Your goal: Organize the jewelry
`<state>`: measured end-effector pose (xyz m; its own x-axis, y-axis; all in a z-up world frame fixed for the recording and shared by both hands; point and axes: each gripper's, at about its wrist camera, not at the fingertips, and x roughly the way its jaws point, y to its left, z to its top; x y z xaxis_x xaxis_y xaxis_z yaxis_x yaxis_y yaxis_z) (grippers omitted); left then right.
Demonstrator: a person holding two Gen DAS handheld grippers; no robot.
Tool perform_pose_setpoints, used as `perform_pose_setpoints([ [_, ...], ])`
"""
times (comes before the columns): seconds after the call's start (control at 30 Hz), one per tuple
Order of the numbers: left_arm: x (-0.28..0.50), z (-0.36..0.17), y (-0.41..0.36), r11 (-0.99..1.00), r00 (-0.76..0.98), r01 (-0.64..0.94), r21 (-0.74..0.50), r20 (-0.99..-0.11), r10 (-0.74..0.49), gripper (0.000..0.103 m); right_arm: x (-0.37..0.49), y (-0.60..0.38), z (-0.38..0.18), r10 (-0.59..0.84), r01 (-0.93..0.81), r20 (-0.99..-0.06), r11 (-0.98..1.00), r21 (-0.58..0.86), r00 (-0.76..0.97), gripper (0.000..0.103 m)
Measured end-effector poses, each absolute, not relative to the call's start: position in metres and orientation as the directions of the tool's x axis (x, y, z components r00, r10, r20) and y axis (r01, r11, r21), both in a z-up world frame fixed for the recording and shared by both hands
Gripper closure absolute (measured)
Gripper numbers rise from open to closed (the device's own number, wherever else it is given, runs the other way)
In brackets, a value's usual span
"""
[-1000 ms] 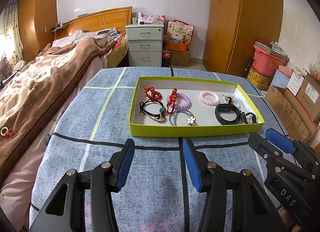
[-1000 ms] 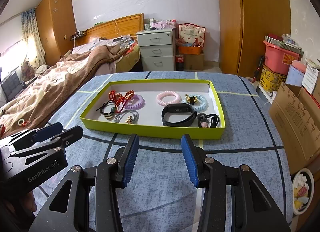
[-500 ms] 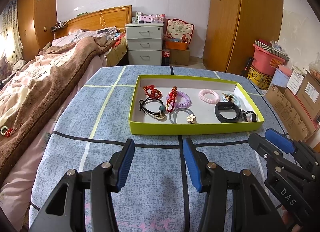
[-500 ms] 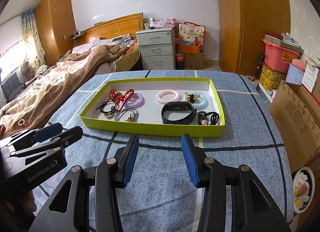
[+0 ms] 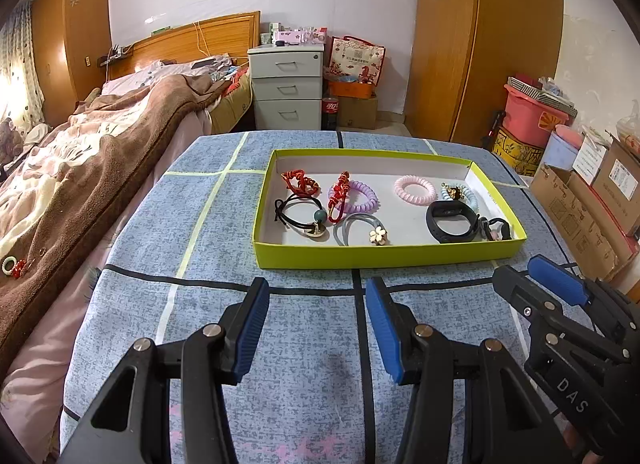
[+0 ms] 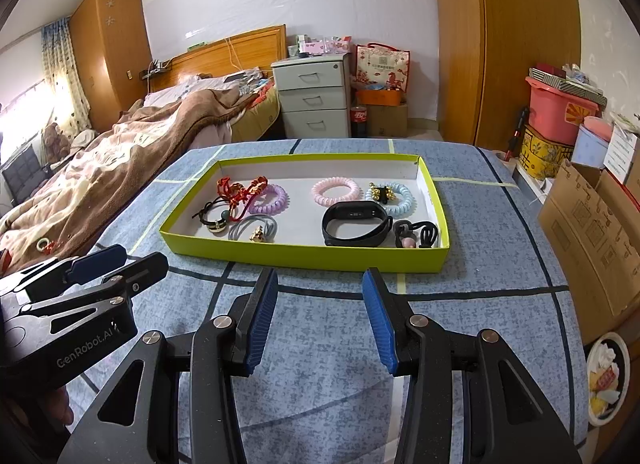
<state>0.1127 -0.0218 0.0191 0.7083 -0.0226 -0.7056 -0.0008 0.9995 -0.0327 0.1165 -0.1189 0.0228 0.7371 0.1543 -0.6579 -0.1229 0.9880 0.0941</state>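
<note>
A lime-green tray (image 5: 384, 255) (image 6: 304, 255) sits on the blue cloth table. It holds several hair ties and bracelets: a red knotted cord (image 5: 300, 181), a purple coil tie (image 5: 360, 200), a pink coil tie (image 5: 415, 189), a black wristband (image 5: 450, 221) (image 6: 354, 222), a grey tie with a flower (image 5: 362, 229) and a black tie with a bead (image 5: 300, 213). My left gripper (image 5: 314, 330) is open and empty, short of the tray's near wall. My right gripper (image 6: 318, 320) is open and empty beside it, and also shows in the left wrist view (image 5: 532, 284).
A bed with a brown blanket (image 5: 80, 168) runs along the table's left side. Cardboard boxes (image 5: 588, 208) and a pink bin (image 5: 532, 112) stand at the right. A small bowl (image 6: 608, 378) sits on the floor at the right. A grey drawer unit (image 5: 286, 88) stands behind.
Both grippers have drawn back slightly from the tray, which now sits a little farther away. Both stay open and empty.
</note>
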Motion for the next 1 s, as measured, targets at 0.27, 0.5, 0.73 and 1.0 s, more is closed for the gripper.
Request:
perform_pose_setpoints([
  [0.27, 0.1126, 0.019, -0.0212, 0.999, 0.705, -0.006, -0.035, -0.709, -0.021, 0.051, 0.118, -0.1197, 0.0222, 0.155, -0.122, -0.662, 0.988, 0.097, 0.734, 0.058],
  [0.5, 0.1135, 0.0193, -0.0199, 0.999, 0.704, -0.005, -0.037, -0.71, -0.022, 0.051, 0.1182, -0.1196, 0.022, 0.154, -0.121, -0.662, 0.988, 0.096, 0.734, 0.058],
  [0.73, 0.113, 0.0201, -0.0196, 0.998, 0.71, -0.011, -0.055, -0.703, -0.031, 0.051, 0.1185, -0.1197, 0.0215, 0.153, -0.12, -0.663, 0.988, 0.095, 0.733, 0.058],
  [1.0, 0.1126, 0.0194, -0.0162, 0.998, 0.71, -0.011, -0.068, -0.703, -0.04, 0.051, 0.1182, -0.1198, 0.02, 0.151, -0.119, -0.664, 0.988, 0.093, 0.732, 0.058],
])
